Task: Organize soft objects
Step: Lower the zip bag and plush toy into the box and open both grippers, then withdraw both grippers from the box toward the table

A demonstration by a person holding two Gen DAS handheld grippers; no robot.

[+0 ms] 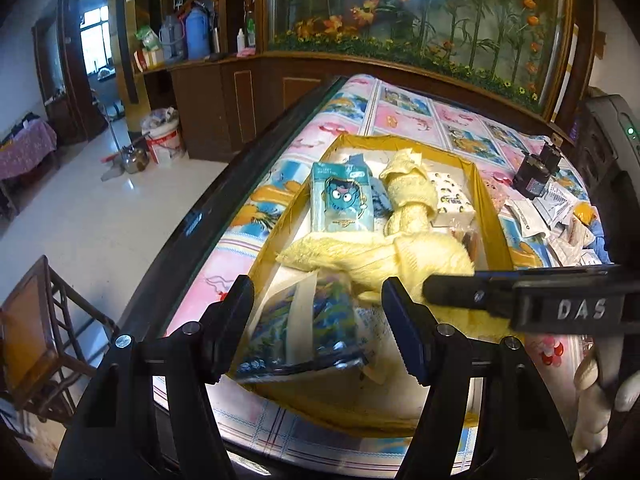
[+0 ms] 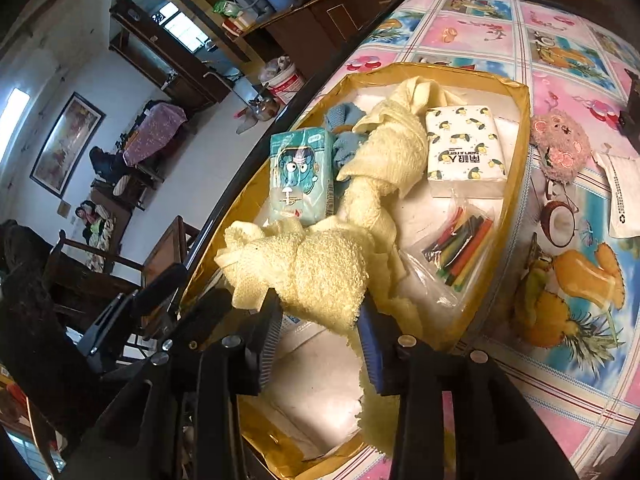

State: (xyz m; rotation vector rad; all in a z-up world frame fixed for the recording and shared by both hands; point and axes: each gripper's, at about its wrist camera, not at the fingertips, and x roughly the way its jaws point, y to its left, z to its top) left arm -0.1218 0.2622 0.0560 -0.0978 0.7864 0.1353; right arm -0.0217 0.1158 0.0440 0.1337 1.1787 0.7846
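Cartoon-clothed desk (image 2: 560, 60) carries a box (image 2: 516, 120) already holding tissue packs and the yellow towel (image 2: 332, 276), which the right tool (image 2: 320, 344) pinches, left tool (image 1: 316, 332) gaping empty; a pink plush (image 2: 560, 148) remains outside.

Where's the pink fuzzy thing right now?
In the right wrist view, the pink fuzzy thing lies on the tablecloth, outside the box, right of it.

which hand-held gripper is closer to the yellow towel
Right. The right hand-held gripper has the yellow towel between its fingers; the left hand-held gripper hovers beside it over a blue packet.
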